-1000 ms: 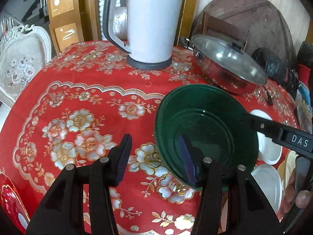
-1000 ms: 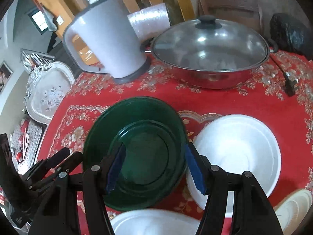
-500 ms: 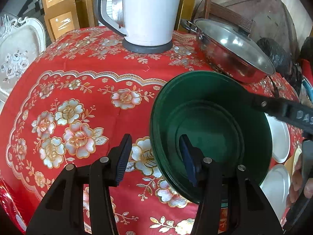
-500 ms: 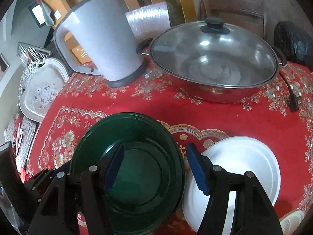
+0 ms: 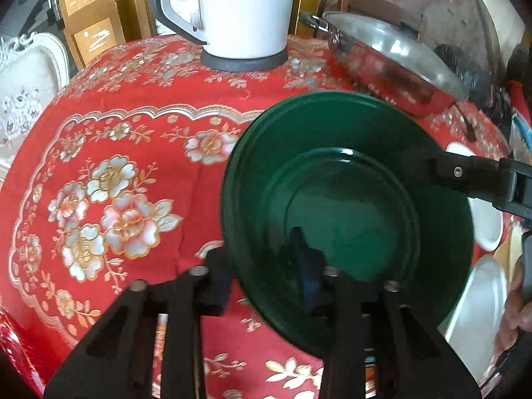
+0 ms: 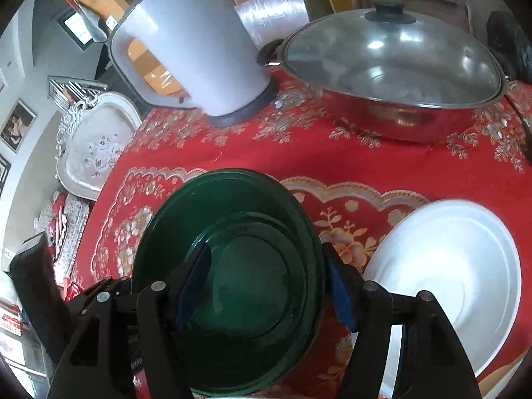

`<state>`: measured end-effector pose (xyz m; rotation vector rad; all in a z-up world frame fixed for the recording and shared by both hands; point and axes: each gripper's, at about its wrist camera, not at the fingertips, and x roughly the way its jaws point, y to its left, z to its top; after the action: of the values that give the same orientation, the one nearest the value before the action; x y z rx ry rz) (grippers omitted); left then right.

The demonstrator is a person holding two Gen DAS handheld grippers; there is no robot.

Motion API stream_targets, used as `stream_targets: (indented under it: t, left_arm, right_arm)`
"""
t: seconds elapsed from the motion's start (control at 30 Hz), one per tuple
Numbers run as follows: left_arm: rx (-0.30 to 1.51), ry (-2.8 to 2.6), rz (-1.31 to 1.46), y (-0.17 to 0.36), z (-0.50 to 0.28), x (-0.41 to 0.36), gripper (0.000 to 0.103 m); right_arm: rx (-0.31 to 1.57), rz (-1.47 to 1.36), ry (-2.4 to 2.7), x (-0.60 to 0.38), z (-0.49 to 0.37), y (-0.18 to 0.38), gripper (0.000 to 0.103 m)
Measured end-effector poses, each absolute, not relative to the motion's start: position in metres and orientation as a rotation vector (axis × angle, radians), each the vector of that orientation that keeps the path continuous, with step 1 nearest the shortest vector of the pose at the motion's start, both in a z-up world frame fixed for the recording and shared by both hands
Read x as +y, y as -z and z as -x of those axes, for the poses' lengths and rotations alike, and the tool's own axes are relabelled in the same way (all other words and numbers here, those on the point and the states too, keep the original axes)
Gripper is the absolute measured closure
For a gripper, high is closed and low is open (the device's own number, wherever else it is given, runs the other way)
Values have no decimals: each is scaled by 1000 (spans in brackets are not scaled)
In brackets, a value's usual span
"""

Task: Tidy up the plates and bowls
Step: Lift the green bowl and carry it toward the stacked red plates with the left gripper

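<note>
Bare bench [image 5: 109,106] lies open left of the green bowl [image 5: 349,212]; behind stand the kettle [image 5: 246,10] and lidded wok [image 6: 392,76], with white plates [image 6: 445,276] crowding the right.

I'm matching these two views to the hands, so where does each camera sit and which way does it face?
Left wrist: on the left gripper, looking down along its fingers at the green bowl, whose rim they pinch; the right gripper and a hand show at right.
Right wrist: on the right gripper, looking down at the bowl, jaws straddling its rim; the left gripper shows lower left.
Shared: bowl, kettle, wok, red cloth.
</note>
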<state>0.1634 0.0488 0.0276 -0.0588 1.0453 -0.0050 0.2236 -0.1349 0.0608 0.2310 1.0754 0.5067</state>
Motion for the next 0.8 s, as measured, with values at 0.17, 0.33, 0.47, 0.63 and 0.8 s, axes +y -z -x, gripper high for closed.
stream_targets:
  t: [0.17,0.33,0.47,0.63,0.8]
  left_arm:
    - [1041,-6,56,-31,-156,57,79]
    - [1052,-38,69,-29,-150,75,79]
    - [1052,-40,60,-29,-146,76,79]
    - [1045,-54,29,-29,-146,75,79]
    - [1046,-45,42,-30,-142,78,79]
  right_arm:
    - [1094,-114,-479,-115,-213,-60,35]
    - [1116,1,-489,-92,-204,-57,37]
    - [1118,82,-472,-80,-200,-52,37]
    - [1102,143,-430,-81,-198,-53,63]
    - [1130,121,-427,-95,-198,-52,83]
